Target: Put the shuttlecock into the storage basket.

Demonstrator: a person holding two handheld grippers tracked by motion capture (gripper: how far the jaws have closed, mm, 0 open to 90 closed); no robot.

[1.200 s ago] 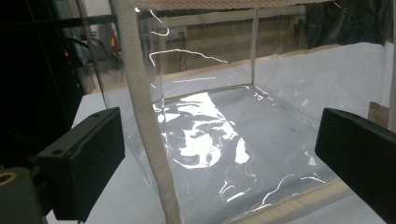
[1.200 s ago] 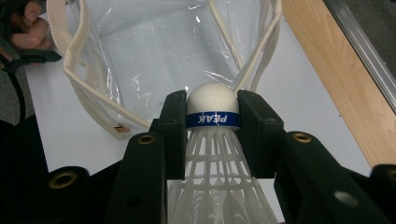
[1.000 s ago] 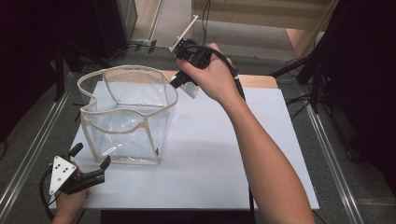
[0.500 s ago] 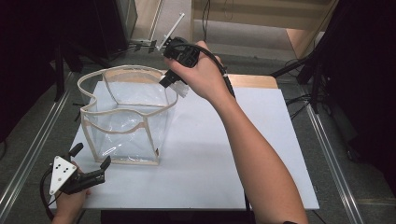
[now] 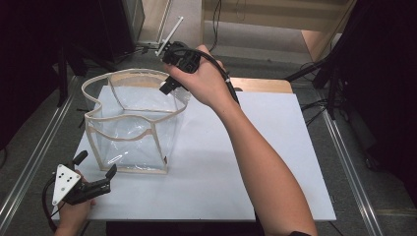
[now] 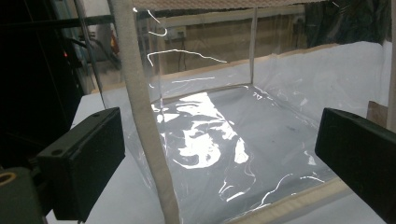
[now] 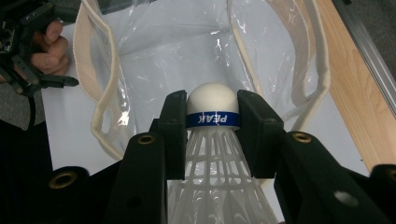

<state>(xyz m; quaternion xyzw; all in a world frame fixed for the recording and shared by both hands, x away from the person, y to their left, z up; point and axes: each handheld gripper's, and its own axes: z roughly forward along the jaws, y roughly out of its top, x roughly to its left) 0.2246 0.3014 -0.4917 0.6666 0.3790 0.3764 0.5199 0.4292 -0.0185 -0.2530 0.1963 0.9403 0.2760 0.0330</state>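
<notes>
Here the right hand-held gripper (image 7: 213,135) is clamped on a white shuttlecock (image 7: 213,105), its jaws pressing either side of the blue band below the rounded cork, which points down toward the open mouth of a clear plastic bag (image 5: 133,123) with cream trim. The bag stands upright on the white table (image 5: 275,162). The left hand-held gripper (image 5: 96,172) rests near the bag's near corner, jaws wide apart and holding nothing.

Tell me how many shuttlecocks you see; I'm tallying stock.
1. The shuttlecock is clamped in the right claw, held above the open clear bag. None shows inside the bag.
</notes>
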